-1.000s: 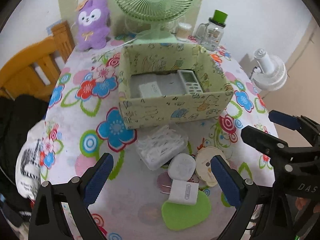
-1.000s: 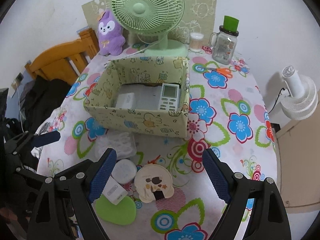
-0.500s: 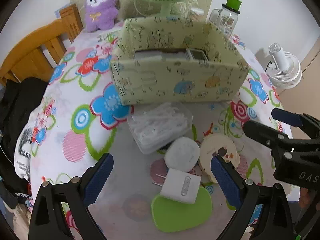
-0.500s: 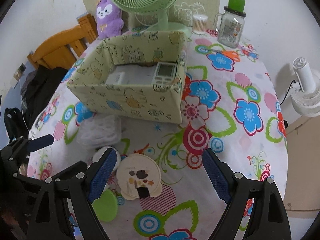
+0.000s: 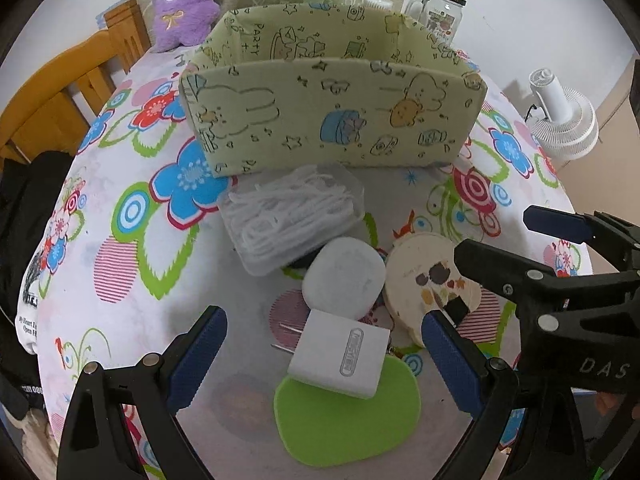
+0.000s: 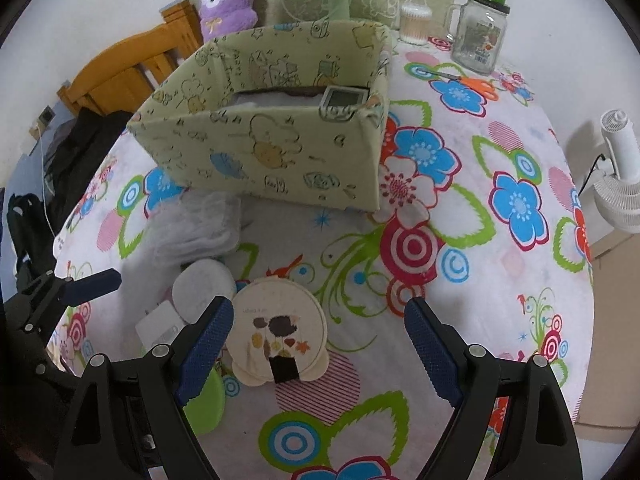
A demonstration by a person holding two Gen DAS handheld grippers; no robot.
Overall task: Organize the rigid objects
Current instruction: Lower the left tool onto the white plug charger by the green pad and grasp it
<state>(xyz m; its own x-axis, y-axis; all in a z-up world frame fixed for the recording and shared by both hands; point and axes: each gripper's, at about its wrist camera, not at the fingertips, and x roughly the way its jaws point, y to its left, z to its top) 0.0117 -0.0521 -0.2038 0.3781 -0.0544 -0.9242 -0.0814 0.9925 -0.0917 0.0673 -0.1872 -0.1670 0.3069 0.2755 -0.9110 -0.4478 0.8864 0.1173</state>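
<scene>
Left wrist view: left tongs (image 5: 324,354) spread wide, nothing pinched, hanging over a cluster of small items on the floral table (image 5: 132,272). Between the blue pads: white charger plug (image 5: 340,360) lying partly on a green oval pad (image 5: 348,420). Just past it a white rounded case (image 5: 344,280), touching a clear box of floss picks (image 5: 292,216) that sits right against the front wall of the yellow-green fabric box (image 5: 332,120). Round cream disc with a leaf print (image 5: 428,280) to the right of the case; right tongs cross over its right edge. Purple plush (image 5: 184,0) and glass jar with green lid (image 5: 444,4) behind the box. Right wrist view: right tongs (image 6: 320,338) spread wide, empty, the cream disc (image 6: 280,336) between the pads near the left one, contact unclear. White case (image 6: 204,288) and charger (image 6: 158,326) left of it, the green pad (image 6: 206,404) partly hidden under the left finger. Fabric box (image 6: 272,152) farther back, a remote control (image 6: 342,100) standing in its right corner. Left tongs (image 6: 80,284) at the left edge.
</scene>
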